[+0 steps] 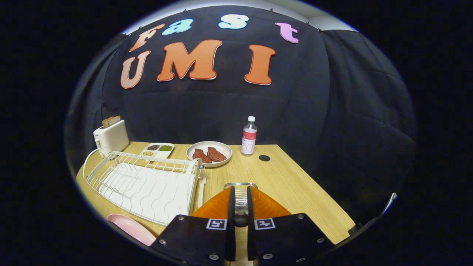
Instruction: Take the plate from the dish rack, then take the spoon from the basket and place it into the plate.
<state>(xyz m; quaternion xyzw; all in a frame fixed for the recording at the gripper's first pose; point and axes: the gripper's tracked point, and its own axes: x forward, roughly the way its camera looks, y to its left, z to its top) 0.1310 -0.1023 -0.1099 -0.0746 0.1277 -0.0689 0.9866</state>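
1. Presently my tool (240, 199) has its fingers drawn close together on a metal piece, which I take to be the spoon (241, 201); a rounded metal end shows just past the fingertips and a ridged shaft runs back between them. Both fingers appear to press on it.

2. The dish rack (147, 183) stands empty on the surface (288, 177), to the left of my fingers and close beside them.

3. The pink plate (131, 227) lies flat on the surface, in front of the rack's near edge and left of my tool, partly out of view.

4. I cannot make out the basket from this position.

5. Further back: a plate with pieces of meat (209, 154), a sectioned tray (157, 149), a toaster (111, 136) and a bottle (249, 140). None of these touches my tool.

6. Judgement: the plate step looks done and the spoon is in hand; the step now open is the placing.

7. The next move calls for carrying the tool left and back toward the pink plate, clearing the rack's corner, lowering the spoon over the plate's middle and only then parting the fingers.
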